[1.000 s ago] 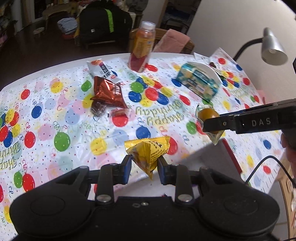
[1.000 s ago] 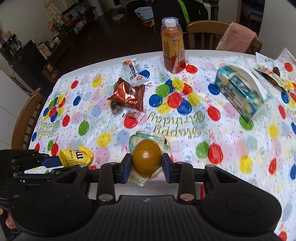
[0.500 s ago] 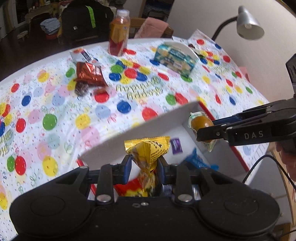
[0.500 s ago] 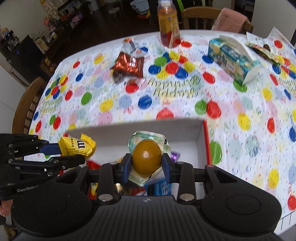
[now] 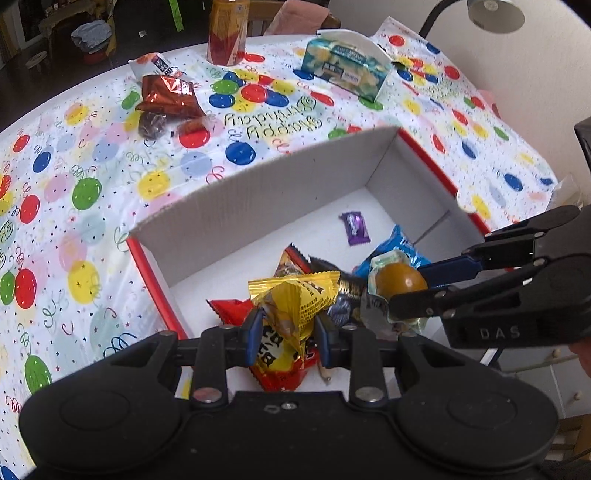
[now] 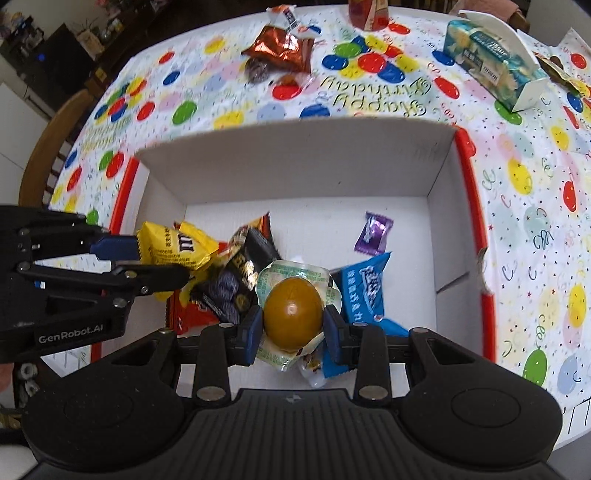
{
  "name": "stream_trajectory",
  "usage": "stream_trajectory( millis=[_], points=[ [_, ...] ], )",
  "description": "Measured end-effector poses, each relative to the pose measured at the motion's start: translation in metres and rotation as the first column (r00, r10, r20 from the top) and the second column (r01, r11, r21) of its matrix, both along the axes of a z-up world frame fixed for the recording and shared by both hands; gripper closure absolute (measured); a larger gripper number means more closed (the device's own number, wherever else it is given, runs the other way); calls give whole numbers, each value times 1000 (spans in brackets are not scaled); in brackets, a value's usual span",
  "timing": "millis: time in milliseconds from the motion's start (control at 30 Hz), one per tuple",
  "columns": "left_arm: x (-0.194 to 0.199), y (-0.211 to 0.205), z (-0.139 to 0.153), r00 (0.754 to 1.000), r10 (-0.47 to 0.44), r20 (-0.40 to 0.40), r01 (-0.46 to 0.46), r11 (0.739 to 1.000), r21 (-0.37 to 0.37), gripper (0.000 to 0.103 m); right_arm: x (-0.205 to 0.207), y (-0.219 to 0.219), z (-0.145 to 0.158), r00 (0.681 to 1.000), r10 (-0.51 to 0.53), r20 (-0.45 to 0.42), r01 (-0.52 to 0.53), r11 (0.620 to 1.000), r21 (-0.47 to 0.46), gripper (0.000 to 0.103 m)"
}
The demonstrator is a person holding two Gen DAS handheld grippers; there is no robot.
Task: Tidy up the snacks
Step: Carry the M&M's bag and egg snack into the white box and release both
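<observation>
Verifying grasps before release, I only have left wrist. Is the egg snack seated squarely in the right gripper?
Observer: Yes. Right wrist shows the right gripper with one pad on each side of the egg snack, centred.
Operator: What's below it?
Observer: A blue packet on the box floor, partly under the gripper's right pad.
Operator: And the yellow bag?
Observer: The left gripper pinches one end; its m logo faces this camera.

Bottle point(image 5: 227, 33) top out of frame

Bright, even daylight; soft shadows, strong fisheye bending at edges, slight blur.
</observation>
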State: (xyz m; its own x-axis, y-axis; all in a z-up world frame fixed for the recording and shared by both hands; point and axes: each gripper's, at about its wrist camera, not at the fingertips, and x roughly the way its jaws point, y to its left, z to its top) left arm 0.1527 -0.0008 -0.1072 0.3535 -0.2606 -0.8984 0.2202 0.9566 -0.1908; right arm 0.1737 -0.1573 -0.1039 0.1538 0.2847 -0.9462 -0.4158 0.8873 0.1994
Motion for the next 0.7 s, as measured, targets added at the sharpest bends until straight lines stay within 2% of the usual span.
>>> stream_trajectory(
  millis=[267,700],
  points=[
    [-4,-9,-14,999,-29,-18,30,999,30,76,-6,4,-12,1000,3,-8,-3,1000,-31,69],
    [-5,-4,-16,999,-15,-36,15,1000,7,72,-8,5,-13,1000,-8,-10,8,999,-32,66]
  ],
)
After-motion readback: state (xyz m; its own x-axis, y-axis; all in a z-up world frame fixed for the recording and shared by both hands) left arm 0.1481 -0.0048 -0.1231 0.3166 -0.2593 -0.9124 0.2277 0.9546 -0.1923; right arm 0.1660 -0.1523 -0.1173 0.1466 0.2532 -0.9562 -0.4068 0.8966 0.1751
